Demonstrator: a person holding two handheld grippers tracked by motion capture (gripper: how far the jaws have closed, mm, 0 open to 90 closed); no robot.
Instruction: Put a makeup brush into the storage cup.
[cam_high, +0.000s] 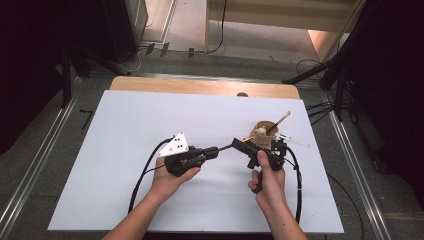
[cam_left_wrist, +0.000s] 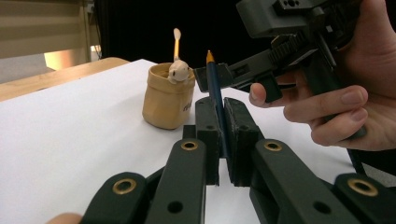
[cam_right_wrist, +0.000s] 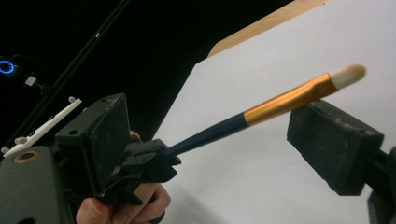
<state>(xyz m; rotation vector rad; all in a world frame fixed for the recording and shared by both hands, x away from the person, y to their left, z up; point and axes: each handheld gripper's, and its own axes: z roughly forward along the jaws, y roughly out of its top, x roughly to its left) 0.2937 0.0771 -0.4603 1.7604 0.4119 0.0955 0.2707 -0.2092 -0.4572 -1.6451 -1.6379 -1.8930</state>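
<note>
A brush with a dark blue handle, orange ferrule and pale tip (cam_right_wrist: 261, 109) is clamped by its handle in my left gripper (cam_left_wrist: 223, 105), which is shut on it. In the high view that left gripper (cam_high: 216, 151) points right across the white sheet, the brush (cam_high: 229, 146) sticking out toward my right gripper (cam_high: 243, 145). My right gripper (cam_right_wrist: 217, 140) is open, with a pad on either side of the brush and not touching it. A tan holder cup (cam_high: 263, 131) stands just behind, with a small figure on its rim and a second brush (cam_high: 280, 121) inside.
Both hands work over a white sheet (cam_high: 125, 130) laid on a wooden table (cam_high: 200, 86). Cables trail from both grippers toward the near edge. Dark stands and floor rails flank the table, left and right.
</note>
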